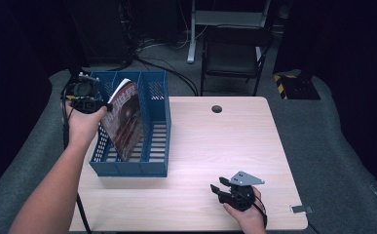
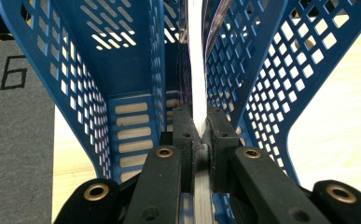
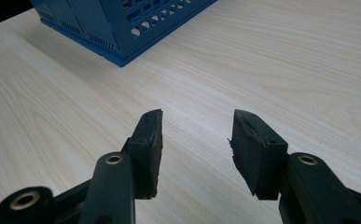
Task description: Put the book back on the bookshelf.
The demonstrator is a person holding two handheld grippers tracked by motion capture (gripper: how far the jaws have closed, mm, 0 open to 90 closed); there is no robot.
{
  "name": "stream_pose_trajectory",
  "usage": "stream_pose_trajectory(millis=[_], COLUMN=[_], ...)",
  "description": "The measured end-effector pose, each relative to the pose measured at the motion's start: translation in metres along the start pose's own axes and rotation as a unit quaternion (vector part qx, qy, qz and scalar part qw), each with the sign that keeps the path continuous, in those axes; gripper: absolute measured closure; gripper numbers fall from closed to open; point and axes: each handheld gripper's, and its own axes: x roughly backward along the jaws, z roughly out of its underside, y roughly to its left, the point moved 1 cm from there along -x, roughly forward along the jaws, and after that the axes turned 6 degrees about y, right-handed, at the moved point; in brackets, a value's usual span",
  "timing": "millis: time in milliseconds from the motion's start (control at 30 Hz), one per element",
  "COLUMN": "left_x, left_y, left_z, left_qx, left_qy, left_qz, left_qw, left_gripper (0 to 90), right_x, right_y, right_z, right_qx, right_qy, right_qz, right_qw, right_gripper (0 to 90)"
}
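Clearance around the file rack, left part of the tabletop (image 1: 215, 146)

Blue file rack (image 1: 154, 122) occupies the tabletop's left edge; its perforated dividers leave narrow slots, the middle one taken by a leaning magazine (image 1: 125, 122) gripped by the left tongs (image 2: 200, 128). Bare wood lies ahead of the parted right tongs (image 3: 196, 140), rack well apart.

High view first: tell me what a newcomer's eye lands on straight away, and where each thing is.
The blue slotted file rack at the table's left edge draws the eye first, with a red-covered magazine leaning tilted in its middle compartment. The left tool is shut on the magazine's edge at the rack's far left end. The right tool rests open near the wooden table's front edge, nothing between its jaws.
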Motion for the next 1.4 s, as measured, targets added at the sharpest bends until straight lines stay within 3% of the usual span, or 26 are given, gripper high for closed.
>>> stream_pose_trajectory(millis=[200, 300, 533, 767, 1400], left_x=[0.000, -0.001, -0.008, -0.011, -0.020], left_y=[0.004, 0.005, 0.001, 0.002, 0.004], left_z=[-0.003, -0.004, -0.006, -0.006, -0.005], left_qx=[0.013, 0.026, 0.023, 0.036, 0.031], left_qy=[-0.004, -0.019, -0.037, -0.064, -0.071], left_qz=[-0.004, -0.010, -0.023, -0.024, -0.019], left_qw=[0.9999, 0.9994, 0.9988, 0.9970, 0.9968], left_gripper=[84.6, 84.6, 84.5, 84.5, 83.9], right_x=[0.001, 0.001, 0.002, 0.001, -0.001], right_y=[0.000, 0.000, 0.001, 0.000, 0.003], right_z=[0.000, 0.000, 0.000, 0.001, 0.000], right_qx=[-0.002, 0.001, -0.002, -0.005, 0.010], right_qy=[-0.001, -0.001, -0.003, -0.001, -0.001], right_qz=[0.000, -0.002, -0.002, -0.003, -0.008], right_qw=[1.0000, 1.0000, 1.0000, 1.0000, 0.9999], right_gripper=[53.4, 53.6, 53.7, 54.0, 54.2])
